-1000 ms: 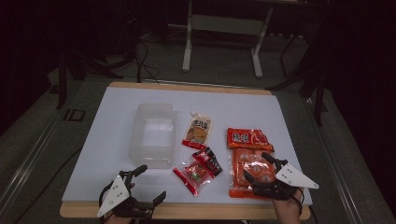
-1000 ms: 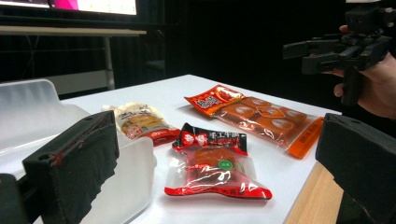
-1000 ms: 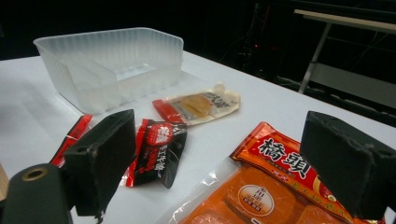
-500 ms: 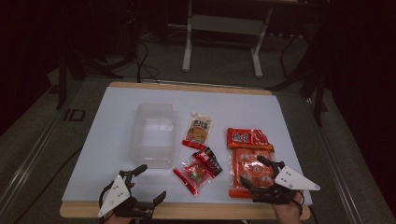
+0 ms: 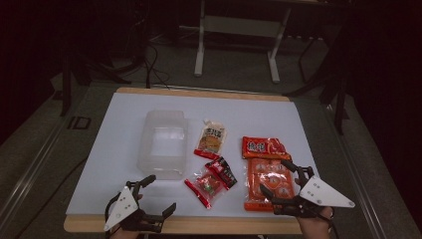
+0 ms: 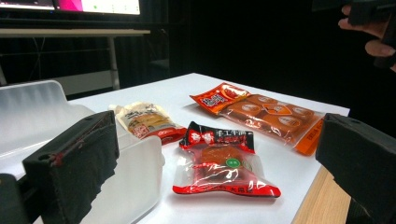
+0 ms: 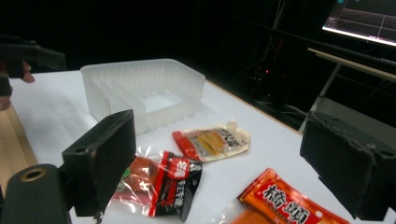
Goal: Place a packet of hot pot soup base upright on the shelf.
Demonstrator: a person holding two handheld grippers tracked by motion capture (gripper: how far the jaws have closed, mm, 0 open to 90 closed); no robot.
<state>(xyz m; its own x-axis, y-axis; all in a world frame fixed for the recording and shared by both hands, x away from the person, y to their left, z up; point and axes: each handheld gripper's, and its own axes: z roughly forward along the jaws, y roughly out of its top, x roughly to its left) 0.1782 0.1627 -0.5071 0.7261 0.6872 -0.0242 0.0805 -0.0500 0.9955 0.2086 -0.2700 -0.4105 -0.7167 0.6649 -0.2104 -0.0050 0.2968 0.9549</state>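
on table | clear tray [image 5: 164, 144] holds nothing | packets beside it | left gripper [image 5: 152, 196] jaws released | right gripper [image 5: 278, 179] jaws released

A dark room surrounds the white-topped wooden-edged table [image 5: 124, 139]; beyond it stands a white metal-legged desk frame [image 5: 236, 25] on grey carpet floor [image 5: 169, 64].

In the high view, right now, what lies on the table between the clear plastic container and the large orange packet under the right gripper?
Between the clear container and the large orange packet lies the small red-and-black snack packet, with a beige sauce pouch farther back.
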